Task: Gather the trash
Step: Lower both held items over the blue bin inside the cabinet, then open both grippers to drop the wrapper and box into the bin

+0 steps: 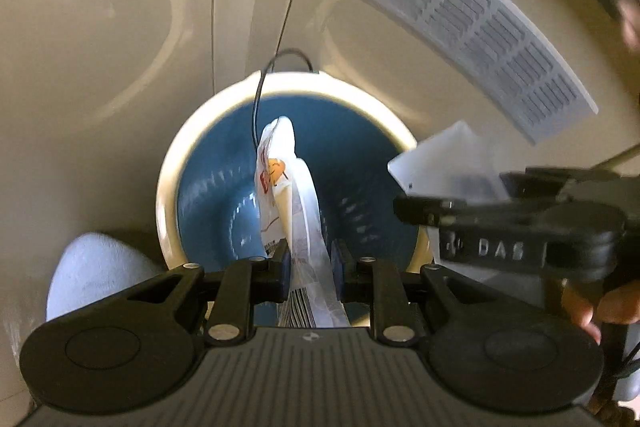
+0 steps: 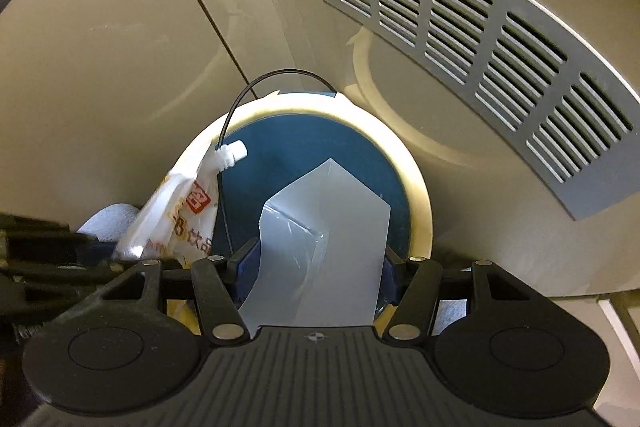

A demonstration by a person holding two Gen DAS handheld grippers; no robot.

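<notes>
A round bin (image 1: 192, 155) with a cream rim and blue inside stands on the floor; it also shows in the right wrist view (image 2: 416, 171). My left gripper (image 1: 310, 263) is shut on a white drink pouch (image 1: 288, 187) with red and orange print, held over the bin's mouth. The pouch also shows in the right wrist view (image 2: 176, 215), with its spout up. My right gripper (image 2: 312, 263) is shut on a translucent grey plastic wrapper (image 2: 332, 227), held over the bin. The right gripper (image 1: 500, 223) and the wrapper (image 1: 448, 159) show at the right of the left wrist view.
A grey slatted vent (image 2: 480, 39) is set in the beige surface behind the bin, also in the left wrist view (image 1: 480, 27). A thin black cable (image 2: 248, 95) loops over the bin's far rim. A pale blue rounded thing (image 1: 92, 271) lies left of the bin.
</notes>
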